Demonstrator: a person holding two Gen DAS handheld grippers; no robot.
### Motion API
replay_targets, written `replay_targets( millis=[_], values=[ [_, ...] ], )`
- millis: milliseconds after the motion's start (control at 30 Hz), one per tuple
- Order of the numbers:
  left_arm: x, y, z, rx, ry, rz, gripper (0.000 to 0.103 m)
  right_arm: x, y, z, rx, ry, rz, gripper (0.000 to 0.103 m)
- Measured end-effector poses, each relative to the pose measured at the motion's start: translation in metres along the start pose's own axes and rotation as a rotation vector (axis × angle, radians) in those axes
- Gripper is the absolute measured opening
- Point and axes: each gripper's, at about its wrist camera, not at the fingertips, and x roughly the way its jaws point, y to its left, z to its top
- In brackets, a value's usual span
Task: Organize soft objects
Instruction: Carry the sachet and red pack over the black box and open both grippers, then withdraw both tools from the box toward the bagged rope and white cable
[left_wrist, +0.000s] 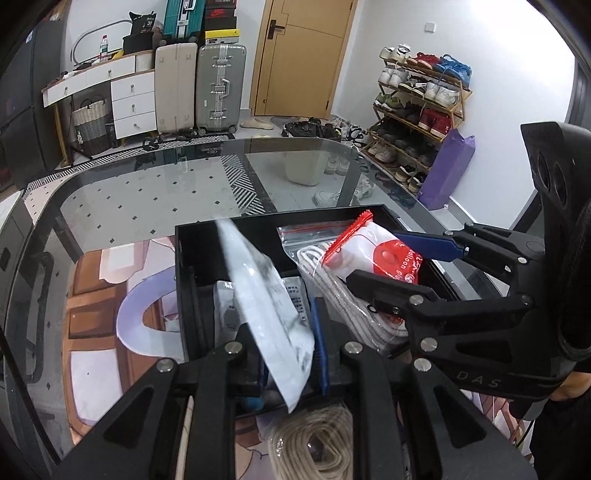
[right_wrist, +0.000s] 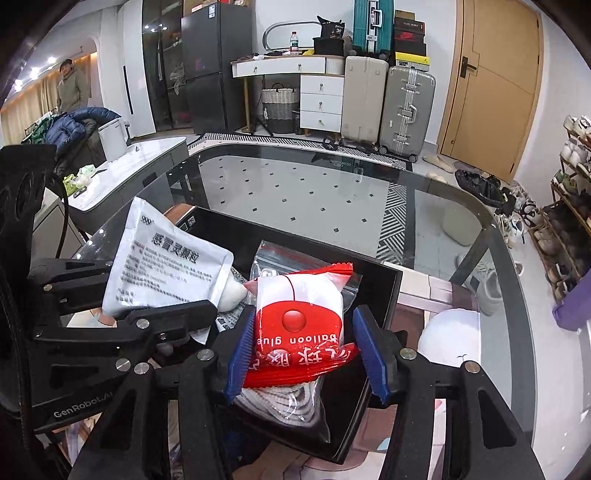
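Left gripper (left_wrist: 291, 363) fingers pinch white sachet (left_wrist: 266, 306) by lower edge; sachet stands tilted over black tray (left_wrist: 388, 210), long axis running up and away. Right gripper (right_wrist: 304, 350) fingers span red glue pack (right_wrist: 299, 325), wide, seemingly just touching; pack lies atop rope bag (right_wrist: 295, 402) in tray, long axis along fingers. Tray sits near worktop (right_wrist: 314, 192) near edge. Risk: thin grip lets sachet slip; pack slides off bag.
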Motion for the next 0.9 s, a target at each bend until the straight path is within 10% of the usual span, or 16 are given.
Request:
replay_targets(
  millis=[367, 600, 900],
  values=[
    [-0.027, -0.001, -0.007, 0.024, -0.046, 0.049, 0.052, -0.035, -0.002, -0.018, -0.007, -0.045, -0.072, 0.101],
    [-0.046, -0.007, -0.022, 0.022, -0.070, 0.045, 0.093, -0.055, -0.009, -0.042, 0.032, -0.054, -0.100, 0.102],
    [-0.078, -0.006, -0.055, -0.005, -0.096, 0.072, 0.103, -0.085, -0.004, -0.090, 0.076, -0.057, -0.086, 0.102]
  ],
)
